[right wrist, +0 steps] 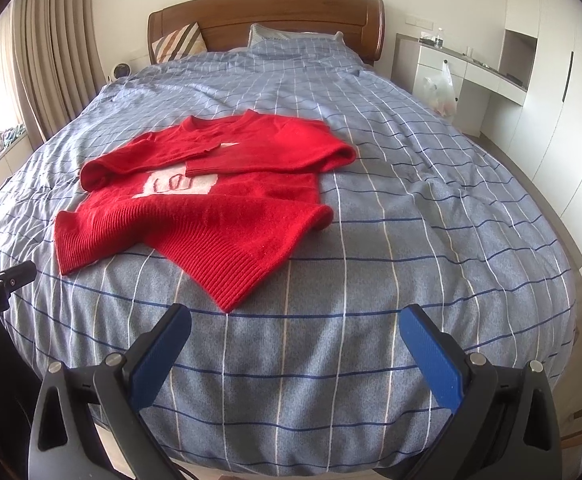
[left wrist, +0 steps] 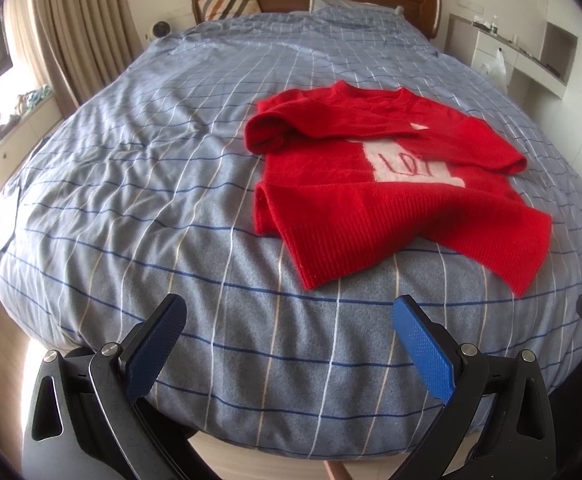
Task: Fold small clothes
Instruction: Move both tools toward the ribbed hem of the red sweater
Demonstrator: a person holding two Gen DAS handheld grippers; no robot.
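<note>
Both grippers – left (left wrist: 289,344), right (right wrist: 295,350) – gape wide, holding nothing, above the duvet (left wrist: 131,184); red sweater (right wrist: 219,204) (sleeves folded across) lies beyond

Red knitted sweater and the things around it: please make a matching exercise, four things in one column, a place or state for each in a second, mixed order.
1. red knitted sweater
2. striped cushion
3. white plastic bag
4. left gripper

a. hangs on the white desk
b. open, holding nothing
c. sleeves folded across its chest
d. leans on the wooden headboard

Pairs: 1-c, 2-d, 3-a, 4-b
</note>
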